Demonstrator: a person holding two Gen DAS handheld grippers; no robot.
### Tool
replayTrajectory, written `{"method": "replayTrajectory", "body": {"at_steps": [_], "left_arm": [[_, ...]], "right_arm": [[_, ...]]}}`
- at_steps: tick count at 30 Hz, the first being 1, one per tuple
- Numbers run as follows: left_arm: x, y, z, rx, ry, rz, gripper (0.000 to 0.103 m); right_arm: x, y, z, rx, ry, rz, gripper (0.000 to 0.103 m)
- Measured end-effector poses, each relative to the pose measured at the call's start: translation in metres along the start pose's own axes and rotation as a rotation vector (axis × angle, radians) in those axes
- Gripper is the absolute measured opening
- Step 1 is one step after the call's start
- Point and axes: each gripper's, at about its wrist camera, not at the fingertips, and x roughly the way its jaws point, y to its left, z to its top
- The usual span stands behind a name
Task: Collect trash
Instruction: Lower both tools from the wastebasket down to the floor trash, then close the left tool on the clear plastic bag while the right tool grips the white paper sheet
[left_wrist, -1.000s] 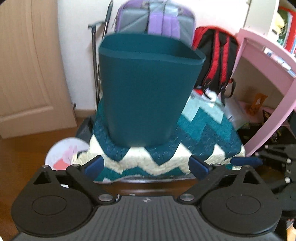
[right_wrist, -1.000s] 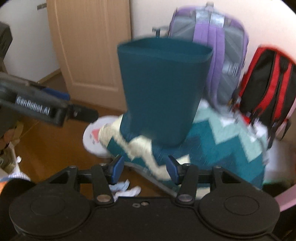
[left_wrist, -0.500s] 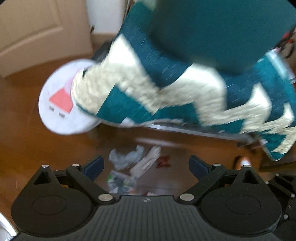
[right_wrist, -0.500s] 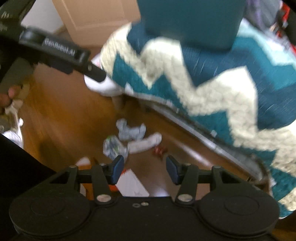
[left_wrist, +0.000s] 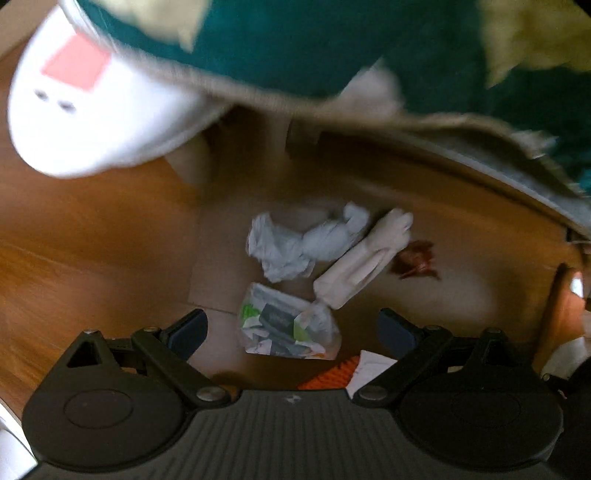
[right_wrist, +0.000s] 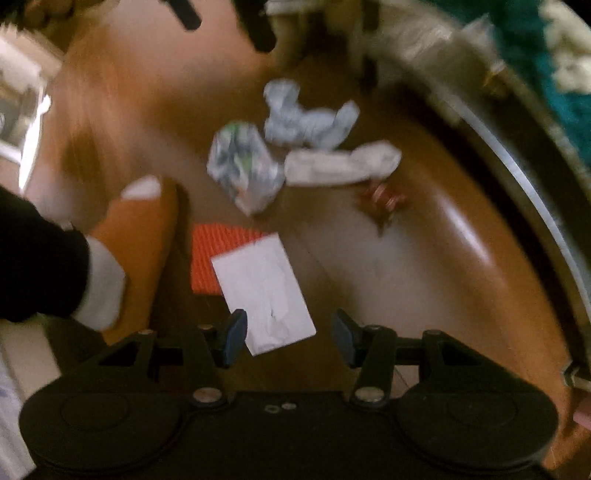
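Both views blurred. Trash heap on wooden floor (left_wrist: 92, 229): crumpled grey paper (left_wrist: 295, 245), white wad (left_wrist: 364, 266), printed plastic wrapper (left_wrist: 286, 325), red scrap (left_wrist: 415, 258), white card (right_wrist: 264, 291) over orange sheet (right_wrist: 210, 254). Left tongs (left_wrist: 291, 328) spread wide, empty, above wrapper. Right tongs (right_wrist: 288, 338) spread, empty, near card. Teal-cream blanket (left_wrist: 314, 40) far.

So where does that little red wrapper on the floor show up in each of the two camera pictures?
Left wrist view: the red wrapper lies right of centre on the wooden floor, just right of the long white crumpled piece.
Right wrist view: the red wrapper lies above centre, just below that white piece's right end.
Shared landmark: the long white crumpled piece.
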Motion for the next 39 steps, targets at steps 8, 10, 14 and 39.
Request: {"method": "replayTrajectory", "body": {"at_steps": [8,10,14,39], "left_arm": [[0.086,0.015,-0.006,-0.057,0.095,-0.009,0.099],[0.103,0.017,-0.010,-0.071,0.109,-0.019,0.098],[0.126,0.016,-0.020,-0.064,0.140,-0.029,0.098],[0.149,0.010,-0.039,-0.082,0.135,-0.034,0.052]], "right_arm": [[0.068,0.004,-0.004,-0.051,0.082,0.011,0.051],[0.081,0.004,-0.004,-0.064,0.096,0.009,0.051],[0.103,0.005,-0.006,-0.104,0.118,-0.001,0.051],[0.132,0.046,-0.025,-0.316,0.034,-0.147,0.046]]}}
